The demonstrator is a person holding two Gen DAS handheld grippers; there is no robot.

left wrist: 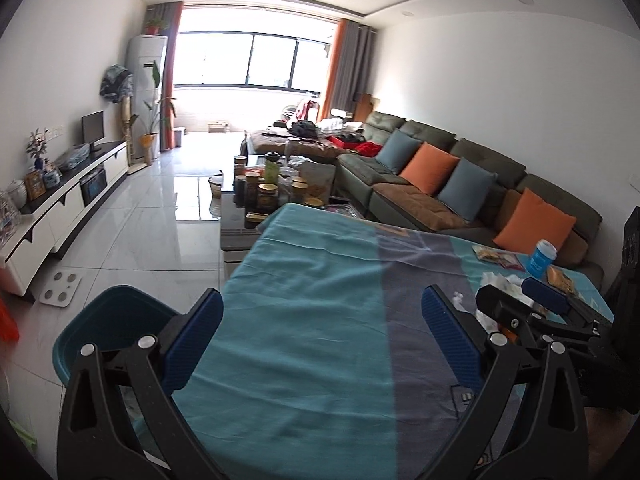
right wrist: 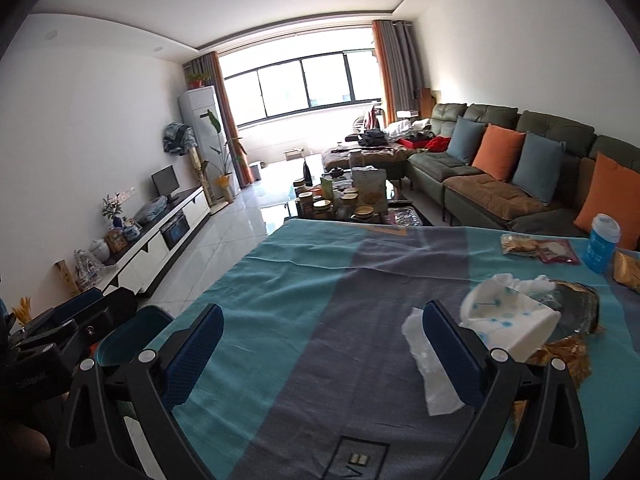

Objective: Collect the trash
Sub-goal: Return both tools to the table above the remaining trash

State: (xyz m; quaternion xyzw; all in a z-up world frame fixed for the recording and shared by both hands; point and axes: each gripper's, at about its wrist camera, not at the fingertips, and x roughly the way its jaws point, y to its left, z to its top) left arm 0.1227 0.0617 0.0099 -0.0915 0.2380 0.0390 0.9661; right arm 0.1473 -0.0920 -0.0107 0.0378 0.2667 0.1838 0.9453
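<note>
Jaws of both the left gripper [left wrist: 322,334] and right gripper [right wrist: 322,350] gape empty above the tablecloth [right wrist: 320,280].

A blue and grey cloth [right wrist: 320,280] covers the table. A long green couch [left wrist: 472,184] runs along the wall, with orange pillows [left wrist: 434,168] and blue pillows [left wrist: 400,149] in turn. A low table [right wrist: 320,216] past the cloth is crowded with jars [left wrist: 267,196] (too many to tell apart). A small screen [left wrist: 93,127] stands on the white cabinet [left wrist: 68,200]. A tall plant [right wrist: 224,152] stands near the big window [left wrist: 256,60]
</note>
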